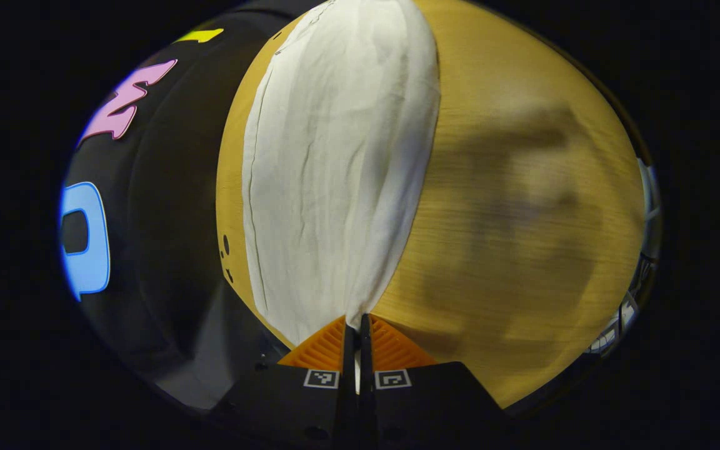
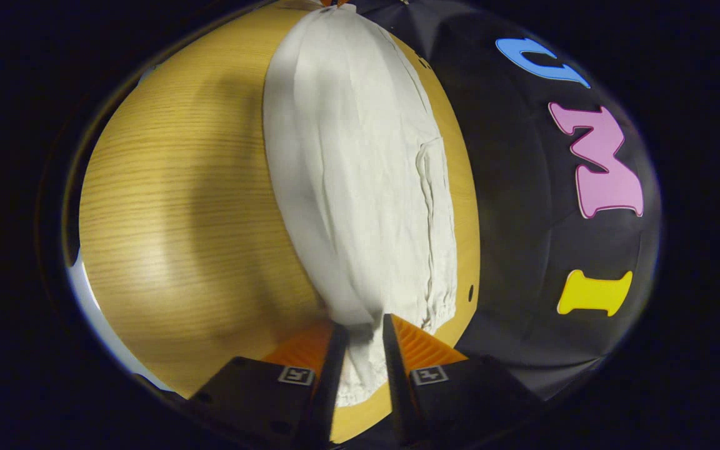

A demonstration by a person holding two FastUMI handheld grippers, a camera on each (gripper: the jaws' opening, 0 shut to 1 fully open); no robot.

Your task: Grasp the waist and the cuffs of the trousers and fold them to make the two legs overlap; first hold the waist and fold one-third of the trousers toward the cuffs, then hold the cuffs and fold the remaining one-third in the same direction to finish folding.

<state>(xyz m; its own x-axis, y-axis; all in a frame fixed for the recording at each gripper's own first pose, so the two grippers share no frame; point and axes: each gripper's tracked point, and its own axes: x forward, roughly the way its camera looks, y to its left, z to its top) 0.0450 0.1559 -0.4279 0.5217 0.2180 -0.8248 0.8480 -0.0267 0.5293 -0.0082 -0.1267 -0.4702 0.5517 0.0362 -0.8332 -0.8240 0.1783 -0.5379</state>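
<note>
Trousers (image 1: 335, 162) flat along table (image 1: 522, 219), one end pinched in each closed tool: left (image 1: 357, 325), right (image 2: 365, 331).

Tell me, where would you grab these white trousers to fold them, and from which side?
By the two ends. The trousers lie long and flat on the wooden table, so each gripper comes in along their length: the right gripper pinches bunched fabric near the gathered elastic end, the left gripper the opposite end.

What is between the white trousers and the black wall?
A narrow strip of bare wooden table lies between the trousers and the booth wall in the right gripper view. The left gripper view shows the same bare strip.
</note>
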